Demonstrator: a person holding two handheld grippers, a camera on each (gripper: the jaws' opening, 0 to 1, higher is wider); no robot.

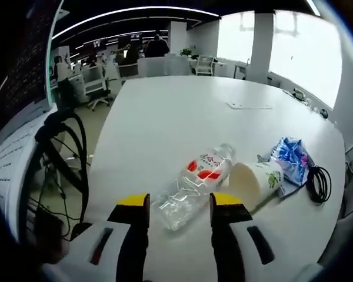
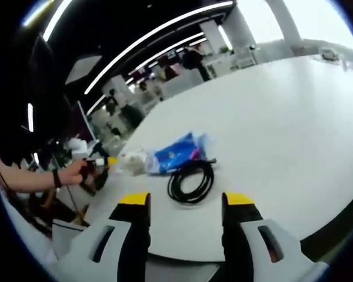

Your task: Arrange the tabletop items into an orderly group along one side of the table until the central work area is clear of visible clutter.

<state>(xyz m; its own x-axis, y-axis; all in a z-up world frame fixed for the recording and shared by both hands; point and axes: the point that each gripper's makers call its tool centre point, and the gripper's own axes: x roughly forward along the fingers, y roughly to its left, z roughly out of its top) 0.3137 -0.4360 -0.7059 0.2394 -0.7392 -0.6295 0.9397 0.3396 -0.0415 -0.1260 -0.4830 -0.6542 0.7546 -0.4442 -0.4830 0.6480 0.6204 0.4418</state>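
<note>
A: Bottle (image 1: 194, 188), clear plastic with a red label, lies on its side on the white worktop (image 1: 182, 117), near the edge closest to the left tool (image 1: 179, 207). Its base sits between the yellow-tipped jaws, which stand wide and grip nothing.

B: To its right?

A: Paper cup (image 1: 256, 182) tipped over, mouth toward the tool, touching the bottle's neck end. Then a blue snack bag (image 1: 291, 158), just beside the cup. A coiled black cable (image 1: 317, 183) lies near the worktop's right edge.

B: Right gripper view?

A: A hand (image 2: 76, 171) at far left holds the other tool by the worktop edge. Blue bag (image 2: 176, 154), then cable (image 2: 191, 179) just ahead of the right tool (image 2: 185, 207). Jaws wide, empty, above the near edge.
</note>
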